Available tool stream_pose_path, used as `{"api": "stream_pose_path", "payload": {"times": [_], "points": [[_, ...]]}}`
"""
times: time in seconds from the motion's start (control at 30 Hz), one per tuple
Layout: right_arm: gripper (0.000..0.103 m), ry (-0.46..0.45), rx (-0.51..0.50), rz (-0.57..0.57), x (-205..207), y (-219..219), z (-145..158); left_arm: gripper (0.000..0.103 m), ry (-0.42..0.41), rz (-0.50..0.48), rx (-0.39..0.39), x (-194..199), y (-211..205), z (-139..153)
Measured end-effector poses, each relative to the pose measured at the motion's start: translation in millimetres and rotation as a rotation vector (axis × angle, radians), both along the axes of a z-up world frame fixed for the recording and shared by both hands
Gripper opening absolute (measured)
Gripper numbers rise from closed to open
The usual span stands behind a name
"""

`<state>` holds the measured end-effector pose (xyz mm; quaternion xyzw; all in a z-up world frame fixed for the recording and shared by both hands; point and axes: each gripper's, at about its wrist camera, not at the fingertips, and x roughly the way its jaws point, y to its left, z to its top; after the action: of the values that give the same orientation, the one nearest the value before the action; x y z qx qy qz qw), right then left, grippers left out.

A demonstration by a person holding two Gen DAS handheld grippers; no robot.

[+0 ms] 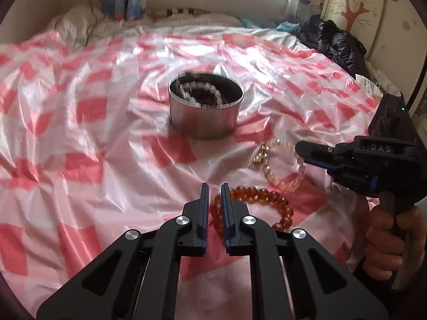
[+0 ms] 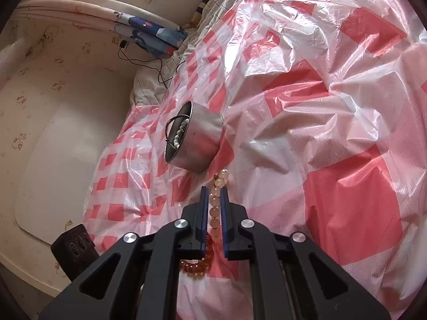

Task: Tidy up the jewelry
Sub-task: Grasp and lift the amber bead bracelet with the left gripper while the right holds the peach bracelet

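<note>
A round steel tin (image 1: 205, 106) stands on the pink-and-white plastic sheet (image 1: 80, 133) and holds a white bead bracelet (image 1: 202, 90); it also shows in the right wrist view (image 2: 197, 141). A pale peach bead bracelet (image 1: 283, 165) lies in front of it. An amber bead bracelet (image 1: 256, 205) lies nearer. My left gripper (image 1: 215, 186) hovers by the amber bracelet's left edge, jaws slightly apart and empty. My right gripper (image 2: 215, 190) has its jaws narrowly apart around the peach bracelet (image 2: 215, 213); I cannot tell if they pinch it. The amber bracelet (image 2: 196, 262) lies below.
A dark jacket (image 1: 339, 42) lies at the far right of the bed. Folded blue patterned fabric (image 2: 152, 37) and a black cable (image 2: 157, 72) sit by the headboard. A black device (image 2: 74, 250) sits at the sheet's near left edge.
</note>
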<state>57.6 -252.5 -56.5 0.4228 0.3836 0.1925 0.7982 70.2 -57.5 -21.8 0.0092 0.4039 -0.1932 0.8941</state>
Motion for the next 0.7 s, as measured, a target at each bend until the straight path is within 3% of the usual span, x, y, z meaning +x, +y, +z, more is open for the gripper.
{"api": "stream_pose_path", "payload": {"times": [0.07, 0.1, 0.13, 0.2, 0.27, 0.33, 0.37, 0.43, 0.5, 0.7], "points": [[0.009, 0.013, 0.002, 0.003, 1.2, 0.3, -2.3, 0.012, -0.056, -0.014, 0.027, -4.4, -5.4, 6.5], [0.01, 0.017, 0.002, 0.005, 1.7, 0.3, -3.0, 0.022, -0.062, -0.03, 0.027, -5.3, -8.1, 8.0], [0.01, 0.02, 0.001, 0.005, 1.9, -0.2, -3.3, 0.04, -0.054, -0.045, 0.023, -5.0, -10.8, 7.1], [0.01, 0.023, 0.002, 0.006, 2.1, 0.6, -3.9, 0.052, -0.019, -0.045, 0.043, -2.4, -14.7, -0.7], [0.01, 0.025, 0.001, 0.009, 2.3, 0.8, -4.3, 0.052, 0.063, -0.045, 0.063, 4.3, -16.2, -15.7], [0.01, 0.026, -0.004, 0.014, 2.8, 1.9, -4.1, 0.05, 0.079, -0.039, 0.066, 4.5, -15.8, -21.7], [0.01, 0.027, -0.009, 0.015, 3.2, 2.6, -4.0, 0.046, 0.076, -0.046, 0.065, 3.5, -16.1, -21.0], [0.01, 0.028, -0.013, 0.016, 3.3, 2.8, -4.0, 0.025, 0.056, -0.046, 0.085, 1.4, -15.1, -18.8], [0.01, 0.028, -0.01, 0.015, 3.2, 3.0, -4.3, 0.015, 0.049, -0.034, 0.095, 2.4, -9.8, -17.6], [0.01, 0.032, 0.001, 0.012, 4.1, 3.4, -4.8, 0.014, 0.062, 0.076, 0.062, 13.2, 17.0, -15.4]]}}
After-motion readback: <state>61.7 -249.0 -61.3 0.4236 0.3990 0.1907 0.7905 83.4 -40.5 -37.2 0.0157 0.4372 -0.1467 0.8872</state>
